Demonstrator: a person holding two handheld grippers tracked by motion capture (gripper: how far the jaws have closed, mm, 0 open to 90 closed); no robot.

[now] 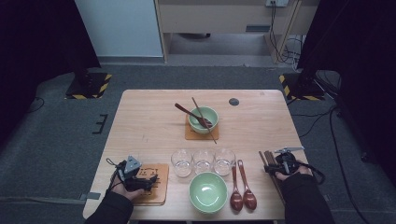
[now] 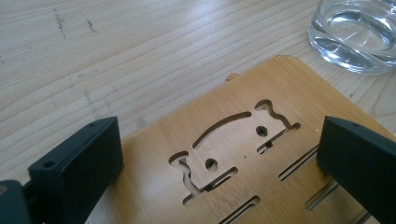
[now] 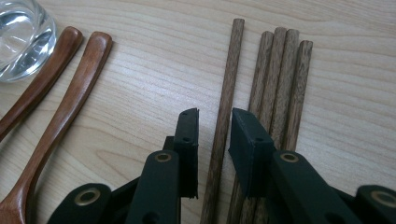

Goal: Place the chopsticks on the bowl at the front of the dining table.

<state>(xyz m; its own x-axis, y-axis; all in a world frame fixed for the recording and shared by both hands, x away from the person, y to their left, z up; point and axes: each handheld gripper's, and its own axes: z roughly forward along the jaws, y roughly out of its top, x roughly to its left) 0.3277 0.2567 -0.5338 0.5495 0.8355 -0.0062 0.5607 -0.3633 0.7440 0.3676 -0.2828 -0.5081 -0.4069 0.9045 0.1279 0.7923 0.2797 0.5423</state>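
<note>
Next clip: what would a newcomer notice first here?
Probably the pale green ceramic bowl at the near table edge, behind it three clear glass tumblers. At the right, the right claw straddles one brown wooden chopstick set apart from the other four; the left claw hangs open over a carved bamboo coaster.

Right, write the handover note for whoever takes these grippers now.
Left gripper: open, jaws either side of the bamboo mat at the near left; holds nothing.
Right gripper: jaws narrow around one chopstick, lying apart from four more on the table; a firm grip can't be told.
Done: far bowl sits on its mat with a spoon and a chopstick in it.
Left: near bowl is off the mat; two spoons and three glasses wait beside it.
</note>
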